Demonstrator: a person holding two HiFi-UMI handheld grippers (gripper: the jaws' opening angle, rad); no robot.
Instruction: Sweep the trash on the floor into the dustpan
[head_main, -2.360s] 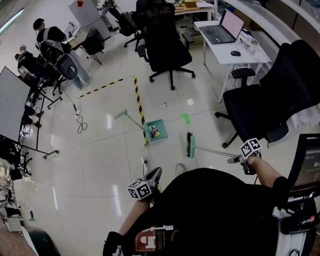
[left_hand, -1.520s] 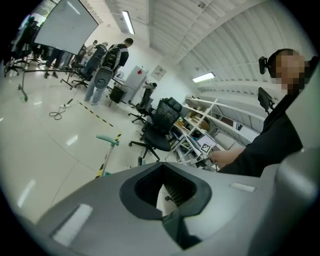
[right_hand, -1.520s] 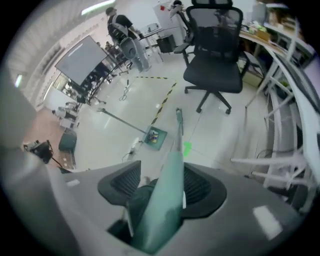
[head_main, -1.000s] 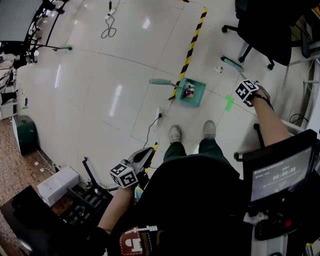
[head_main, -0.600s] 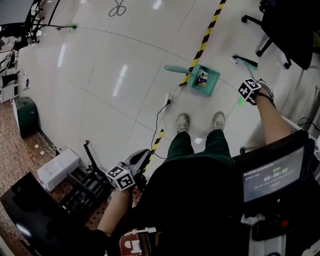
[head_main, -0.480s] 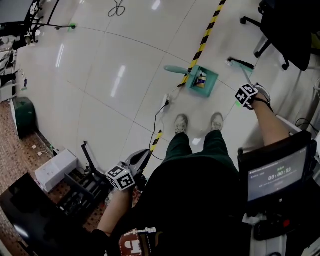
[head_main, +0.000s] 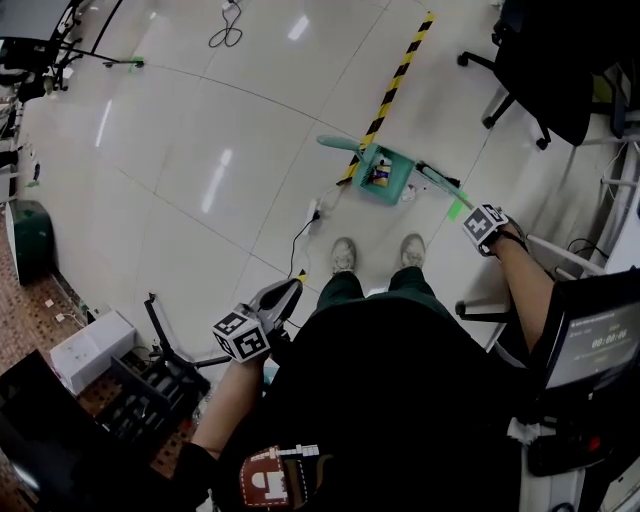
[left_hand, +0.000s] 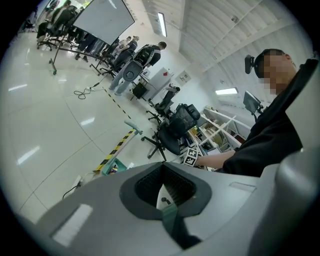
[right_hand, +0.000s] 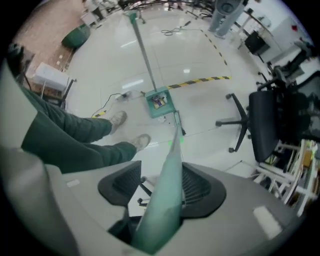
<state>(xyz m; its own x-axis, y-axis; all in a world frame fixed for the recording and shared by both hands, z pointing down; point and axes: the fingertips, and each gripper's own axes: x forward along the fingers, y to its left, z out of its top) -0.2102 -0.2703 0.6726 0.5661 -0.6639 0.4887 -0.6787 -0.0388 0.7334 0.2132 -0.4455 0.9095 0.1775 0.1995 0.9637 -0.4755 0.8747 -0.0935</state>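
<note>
The teal dustpan stands on the floor ahead of my shoes, with colourful trash inside and its long handle pointing away to the left. My right gripper is shut on the teal broom handle. The broom's brush head rests on the floor just right of the pan. A small pale scrap lies beside the pan. In the right gripper view the handle runs from the gripper to the brush, next to the dustpan. My left gripper hangs shut and empty by my hip.
A black-and-yellow tape line runs to the pan. A white power strip with cable lies left of my shoes. A black office chair stands at the right, a black stand and a white box at the left.
The brush head has swept left and now sits against the dustpan's right side; my right gripper moved down and nearer with it. The left gripper stays shut at my side.
</note>
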